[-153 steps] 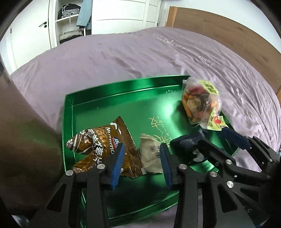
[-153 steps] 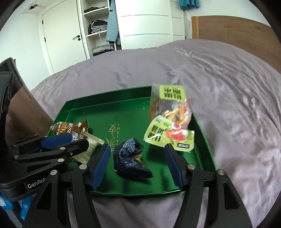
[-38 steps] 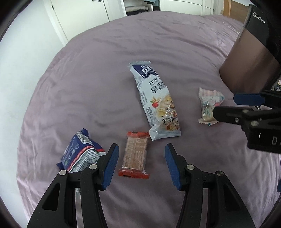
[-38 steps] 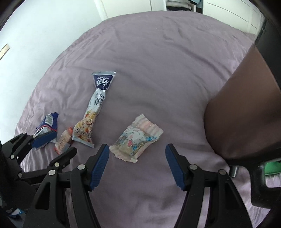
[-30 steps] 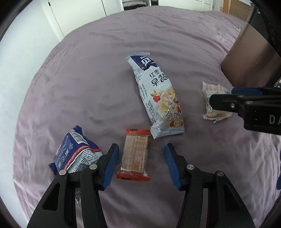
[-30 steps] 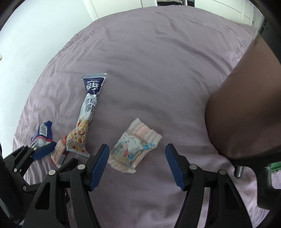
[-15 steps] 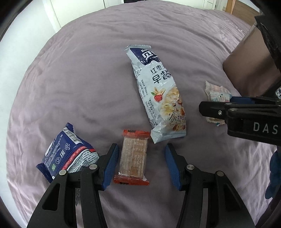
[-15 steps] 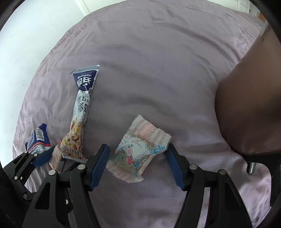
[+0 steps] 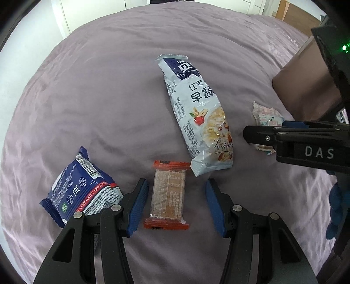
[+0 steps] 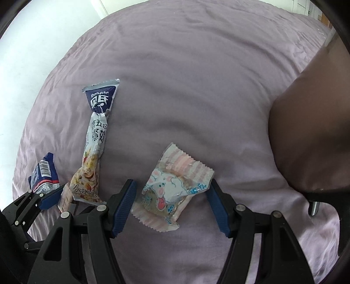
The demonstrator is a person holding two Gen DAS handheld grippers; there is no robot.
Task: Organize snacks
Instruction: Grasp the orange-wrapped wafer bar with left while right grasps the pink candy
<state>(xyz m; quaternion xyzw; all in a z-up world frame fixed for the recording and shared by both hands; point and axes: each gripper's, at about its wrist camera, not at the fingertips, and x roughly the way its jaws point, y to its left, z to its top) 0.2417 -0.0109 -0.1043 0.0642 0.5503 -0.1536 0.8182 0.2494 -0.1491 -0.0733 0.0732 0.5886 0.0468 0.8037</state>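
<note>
Four snack packs lie on the purple bedspread (image 9: 98, 91). My left gripper (image 9: 177, 204) is open and straddles a red-ended wafer bar (image 9: 167, 196), pads clear of it on both sides. A blue chocolate pack (image 9: 78, 187) lies just left of it, and a long grey-white cereal pack (image 9: 196, 113) stretches away above. My right gripper (image 10: 172, 206) is open around a pink-striped sweet pack with a cartoon rabbit (image 10: 172, 190), its pads close to the wrapper's edges. The cereal pack (image 10: 94, 157) and blue pack (image 10: 42, 174) show at that view's left.
A tall brown appliance body (image 10: 310, 131) stands close on the right of the pink pack, also seen as the brown appliance (image 9: 306, 87) in the left wrist view. The bed's edge and a white wall (image 10: 32, 43) lie to the left. Wardrobe doors (image 9: 98, 6) stand far behind.
Both grippers left the green tray and came over the loose snacks on the bedspread. Over the last second each sank closer, framing the wafer bar and the pink pack. Jaw widths look unchanged.
</note>
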